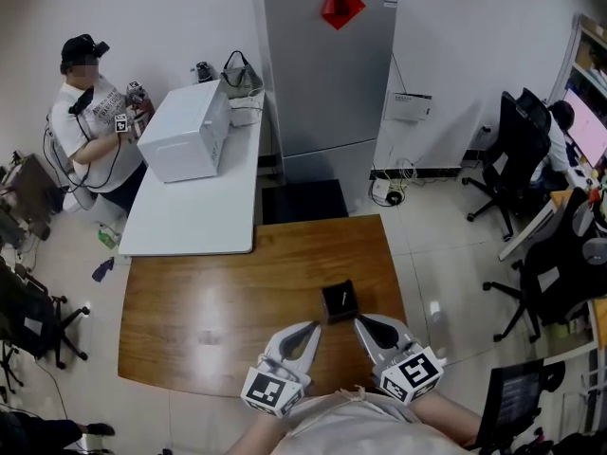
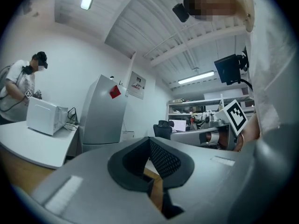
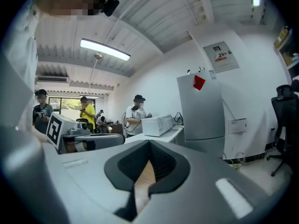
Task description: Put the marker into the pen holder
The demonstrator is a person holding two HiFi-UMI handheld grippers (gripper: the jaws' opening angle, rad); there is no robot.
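Note:
A small black square pen holder [image 1: 340, 301] stands on the brown wooden table [image 1: 218, 311], near its front right part. My left gripper [image 1: 313, 327] rests just in front and to the left of the holder, my right gripper [image 1: 359, 322] just in front and to the right. Both point toward it with their tips close to its base. In the left gripper view the left gripper [image 2: 150, 141] has its jaws together with nothing between them. The right gripper [image 3: 149, 146] also shows its jaws together and empty. I see no marker in any view.
A white table [image 1: 199, 211] with a white microwave [image 1: 187, 131] adjoins the wooden table's far left. A grey fridge [image 1: 327, 64] stands behind. A person [image 1: 90, 126] works at the far left. Black office chairs [image 1: 512, 154] stand on the right.

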